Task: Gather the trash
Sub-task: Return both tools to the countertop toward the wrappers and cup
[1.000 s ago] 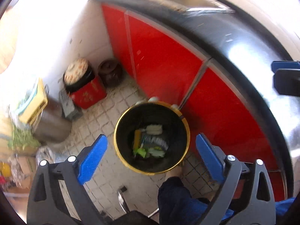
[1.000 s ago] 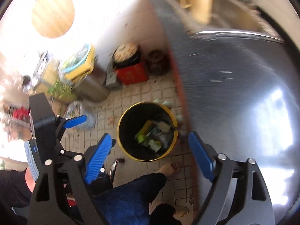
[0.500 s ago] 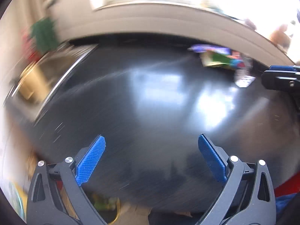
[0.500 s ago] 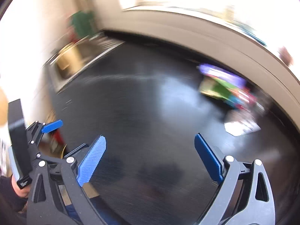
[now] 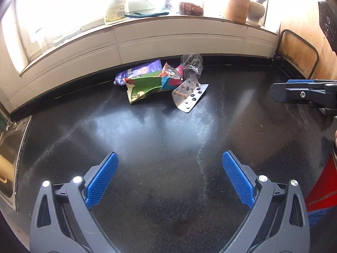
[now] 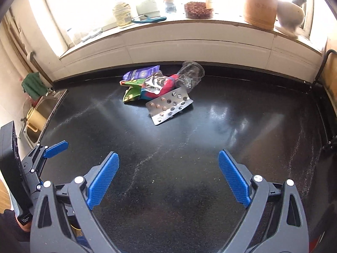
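Note:
A pile of trash lies at the back of the black counter [image 5: 168, 139]: a silver pill blister pack [image 5: 189, 94] [image 6: 169, 106], a green wrapper [image 5: 143, 86] [image 6: 131, 90], a purple packet [image 5: 141, 71] [image 6: 141, 72], a red and blue foil wrapper [image 5: 171, 76] [image 6: 160, 86] and a clear plastic cup [image 5: 192, 64] [image 6: 190, 76] on its side. My left gripper [image 5: 170, 178] is open and empty, well short of the pile. My right gripper [image 6: 168, 176] is open and empty too, also short of it. Each gripper shows at the edge of the other's view.
A steel sink [image 6: 40, 113] lies at the counter's left end. The window sill [image 6: 189, 21] behind holds a bottle, a jar of red grains, a clay jar and a white vase. A wooden board [image 5: 301, 52] stands at the right.
Both grippers have swung up from over the yellow-rimmed bin on the floor to face the counter. The trash pile is now sharp ahead of them. Both stayed open.

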